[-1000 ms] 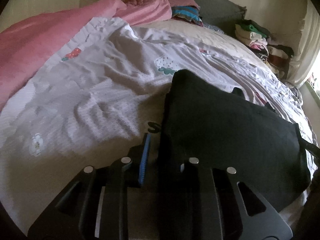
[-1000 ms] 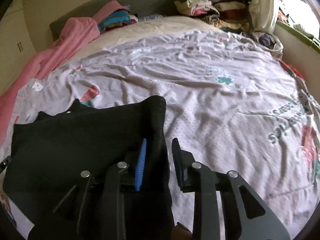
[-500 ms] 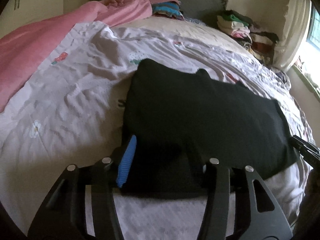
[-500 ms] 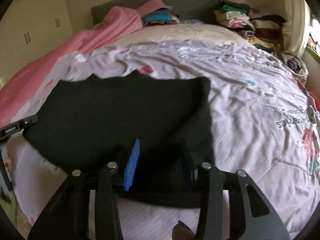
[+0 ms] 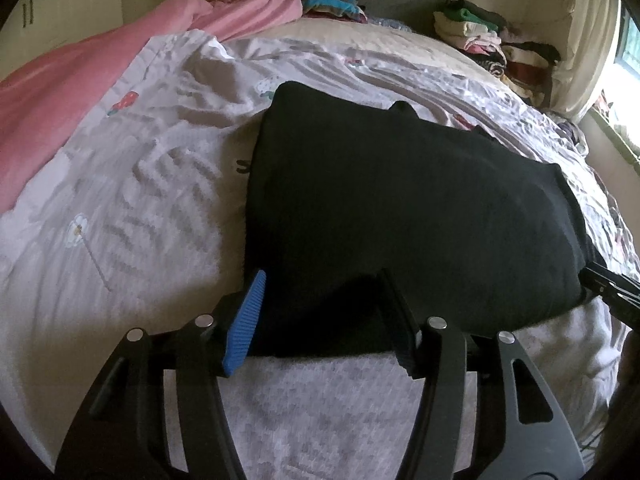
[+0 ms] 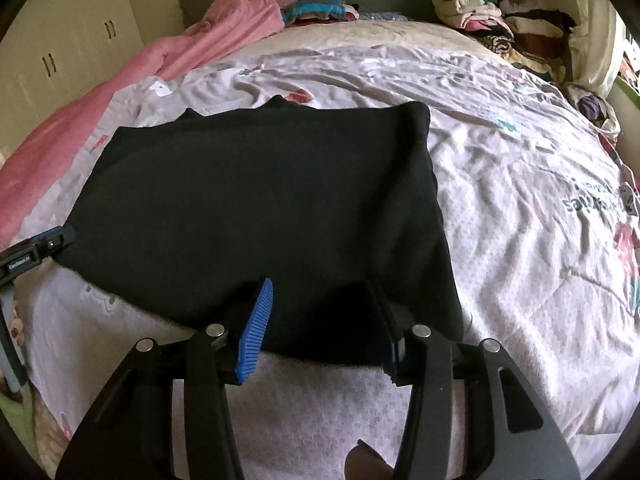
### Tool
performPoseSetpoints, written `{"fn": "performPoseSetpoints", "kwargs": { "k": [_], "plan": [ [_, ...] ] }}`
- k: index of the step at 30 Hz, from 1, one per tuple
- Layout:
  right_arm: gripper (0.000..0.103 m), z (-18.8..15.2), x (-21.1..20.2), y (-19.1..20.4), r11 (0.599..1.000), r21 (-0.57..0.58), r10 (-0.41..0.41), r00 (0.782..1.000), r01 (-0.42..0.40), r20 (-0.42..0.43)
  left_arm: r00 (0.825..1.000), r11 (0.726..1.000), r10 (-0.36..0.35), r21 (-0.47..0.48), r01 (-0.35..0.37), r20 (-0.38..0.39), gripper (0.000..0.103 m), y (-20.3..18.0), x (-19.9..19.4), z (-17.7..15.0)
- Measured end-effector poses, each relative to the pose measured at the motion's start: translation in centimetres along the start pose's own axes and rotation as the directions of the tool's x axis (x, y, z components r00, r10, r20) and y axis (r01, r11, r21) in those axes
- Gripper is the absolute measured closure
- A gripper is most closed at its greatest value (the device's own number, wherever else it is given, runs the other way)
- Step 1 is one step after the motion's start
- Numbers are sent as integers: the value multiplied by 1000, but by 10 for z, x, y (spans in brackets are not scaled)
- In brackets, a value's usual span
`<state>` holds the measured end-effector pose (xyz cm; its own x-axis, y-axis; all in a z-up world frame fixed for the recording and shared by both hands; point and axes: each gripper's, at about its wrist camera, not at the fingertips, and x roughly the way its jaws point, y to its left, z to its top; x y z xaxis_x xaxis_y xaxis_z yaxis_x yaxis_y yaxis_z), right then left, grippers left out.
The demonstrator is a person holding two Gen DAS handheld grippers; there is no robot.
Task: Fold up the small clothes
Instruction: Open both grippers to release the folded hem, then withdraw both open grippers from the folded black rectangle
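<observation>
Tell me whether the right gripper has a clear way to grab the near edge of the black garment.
Probably yes. The right gripper is open, its fingers straddling the near hem of the black garment, which lies flat on the bedsheet. Nothing sits between them.

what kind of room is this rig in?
Most likely a home bedroom. The black garment lies on a bed with a printed sheet, a pink blanket runs along one side, stacks of folded clothes sit by the headboard, and wardrobe doors line the wall.
</observation>
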<state>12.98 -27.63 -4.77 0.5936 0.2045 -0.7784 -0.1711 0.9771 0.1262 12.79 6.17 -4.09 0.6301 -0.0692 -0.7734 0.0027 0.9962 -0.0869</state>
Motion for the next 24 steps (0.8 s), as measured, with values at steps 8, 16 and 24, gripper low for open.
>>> {"fn": "performPoseSetpoints", "kwargs": {
  "k": [8, 16, 24],
  "plan": [
    [53, -5, -4, 0, 1000, 10, 2, 1000, -2, -8, 1000, 1000, 7, 0, -7, -8, 52, 1, -2, -5],
    [31, -10, -14, 5, 1000, 8, 5, 1000, -5, 0, 1000, 1000, 3, -5, -3, -11, 45, 1, -3, -8],
    [7, -11, -30, 14, 1000, -8, -12, 999, 13, 43, 1000, 1000, -17, -9, 17, -9, 29, -1, -16, -14]
  ]
}}
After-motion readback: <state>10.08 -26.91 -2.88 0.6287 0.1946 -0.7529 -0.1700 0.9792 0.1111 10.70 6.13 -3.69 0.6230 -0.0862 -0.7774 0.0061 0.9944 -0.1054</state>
